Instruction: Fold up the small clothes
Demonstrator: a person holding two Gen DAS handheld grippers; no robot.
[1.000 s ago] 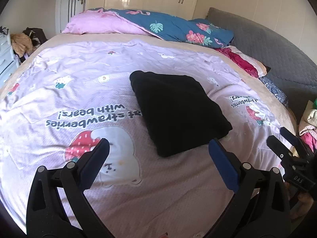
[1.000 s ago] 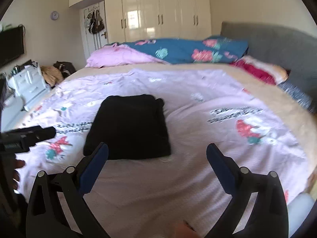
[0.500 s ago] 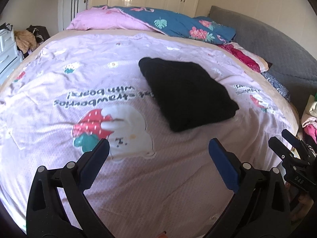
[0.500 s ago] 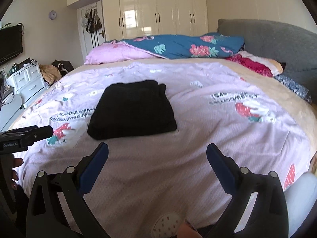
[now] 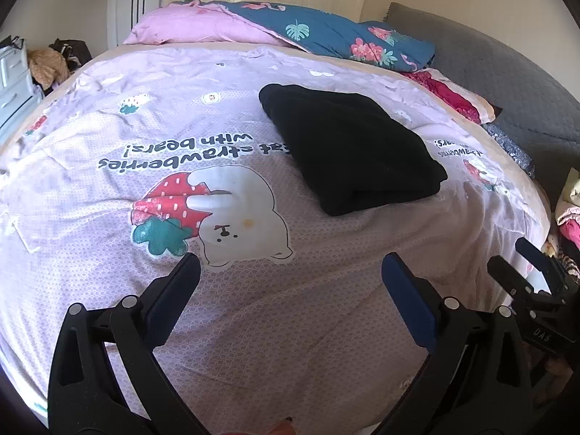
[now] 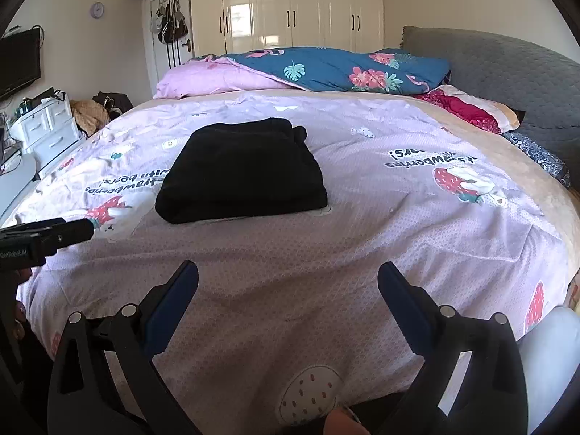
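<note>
A black garment (image 5: pixel 351 145) (image 6: pixel 243 172) lies folded into a thick rectangle on the lilac strawberry-print bedspread (image 5: pixel 108 188) (image 6: pixel 398 224), near the middle of the bed. My left gripper (image 5: pixel 290 272) hangs open over the near part of the spread, well short of the garment, nothing between its blue pads. My right gripper (image 6: pixel 288 275) is open too, held back over the bed's front edge. In the left wrist view the right gripper (image 5: pixel 522 257) shows at the far right; in the right wrist view the left gripper (image 6: pixel 54 233) shows at the far left.
A pink and blue floral duvet (image 6: pixel 326 69) is heaped at the far side. Red pillows (image 6: pixel 467 108) lie by the grey headboard (image 6: pixel 507 76) on the right. A pile of clothes (image 5: pixel 569 210) sits off the bed's right edge. White drawers (image 6: pixel 47 127) stand left.
Both grippers have drawn back from the folded black garment toward the bed's front edge, so it looks farther away. The garment has not moved. Both stay open.
</note>
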